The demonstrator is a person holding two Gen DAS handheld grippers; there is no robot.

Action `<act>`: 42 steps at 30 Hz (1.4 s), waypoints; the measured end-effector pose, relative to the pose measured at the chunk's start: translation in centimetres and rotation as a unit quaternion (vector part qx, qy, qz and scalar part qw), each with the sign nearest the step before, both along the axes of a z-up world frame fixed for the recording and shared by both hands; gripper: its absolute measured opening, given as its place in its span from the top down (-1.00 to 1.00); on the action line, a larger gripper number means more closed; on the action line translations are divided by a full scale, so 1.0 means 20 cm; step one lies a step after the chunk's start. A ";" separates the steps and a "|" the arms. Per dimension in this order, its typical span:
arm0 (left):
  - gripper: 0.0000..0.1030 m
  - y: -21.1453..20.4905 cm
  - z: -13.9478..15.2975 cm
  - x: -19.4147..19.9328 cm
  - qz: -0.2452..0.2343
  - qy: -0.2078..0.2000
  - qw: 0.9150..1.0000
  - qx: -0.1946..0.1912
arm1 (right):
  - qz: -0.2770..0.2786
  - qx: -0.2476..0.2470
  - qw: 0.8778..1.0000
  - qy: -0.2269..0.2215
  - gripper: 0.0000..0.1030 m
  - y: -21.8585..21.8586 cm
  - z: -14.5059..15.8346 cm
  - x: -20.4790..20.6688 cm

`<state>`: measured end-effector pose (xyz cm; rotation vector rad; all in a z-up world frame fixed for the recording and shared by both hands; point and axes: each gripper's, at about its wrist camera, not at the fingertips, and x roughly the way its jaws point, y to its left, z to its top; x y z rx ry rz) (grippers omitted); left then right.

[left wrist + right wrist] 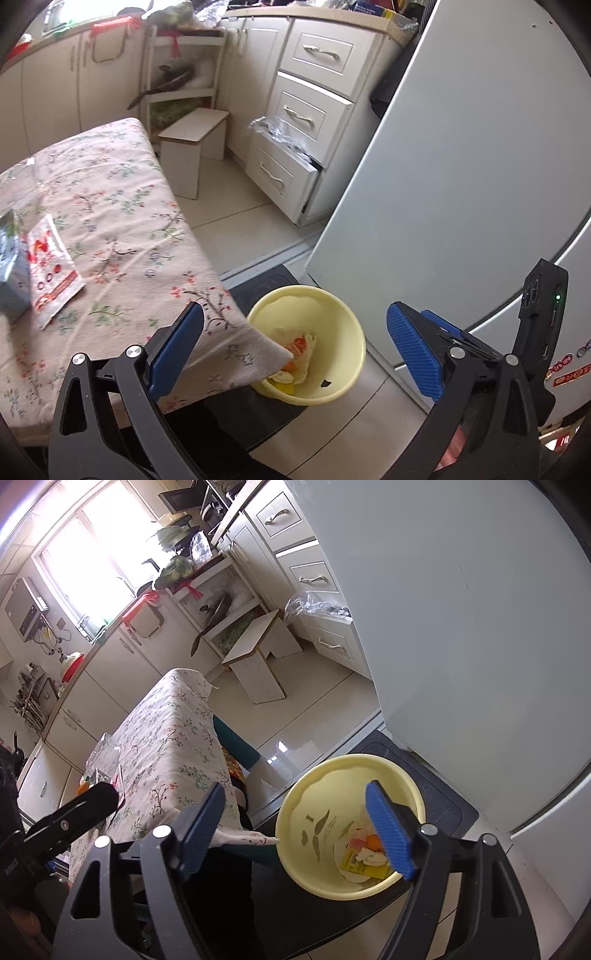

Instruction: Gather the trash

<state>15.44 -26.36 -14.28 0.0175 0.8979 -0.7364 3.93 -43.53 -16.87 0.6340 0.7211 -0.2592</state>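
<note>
A pale yellow bin [343, 332] [317, 794] stands on a dark floor mat beside the table corner, with crumpled wrappers [301, 349] [365, 853] lying in its bottom. My left gripper [295, 343] is open above the bin and the table corner, nothing between its blue pads. My right gripper [295, 825] is also open over the bin, its jaws empty. The right gripper's body [543, 314] shows at the right edge of the left wrist view. On the floral tablecloth [110, 221] lie a red-and-white packet [50, 269] and a silvery blue bag [11, 266].
A large white refrigerator [461, 166] rises right behind the bin. White drawers [295, 147] stand partly open with clear plastic hanging out. A small white stool [192, 147] sits on the tiled floor. A person's teal sleeve [236, 746] shows under the table edge.
</note>
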 end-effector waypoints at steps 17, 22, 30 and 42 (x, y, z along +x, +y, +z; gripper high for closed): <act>-0.85 0.20 0.07 0.00 0.033 -0.021 0.998 0.046 | -0.029 -0.096 0.995 0.019 -0.86 0.10 0.13 0.02; -0.85 0.27 0.09 0.06 0.058 -0.020 0.997 0.039 | 0.003 -0.122 0.992 0.021 -0.86 0.16 0.18 0.12; -0.85 0.47 0.11 0.19 0.115 -0.017 0.993 0.021 | 0.024 -0.130 0.991 -0.018 -0.86 0.26 0.25 0.24; -0.85 0.81 0.11 0.33 0.202 -0.013 0.979 0.003 | 0.097 -0.124 0.987 -0.028 -0.86 0.48 0.29 0.47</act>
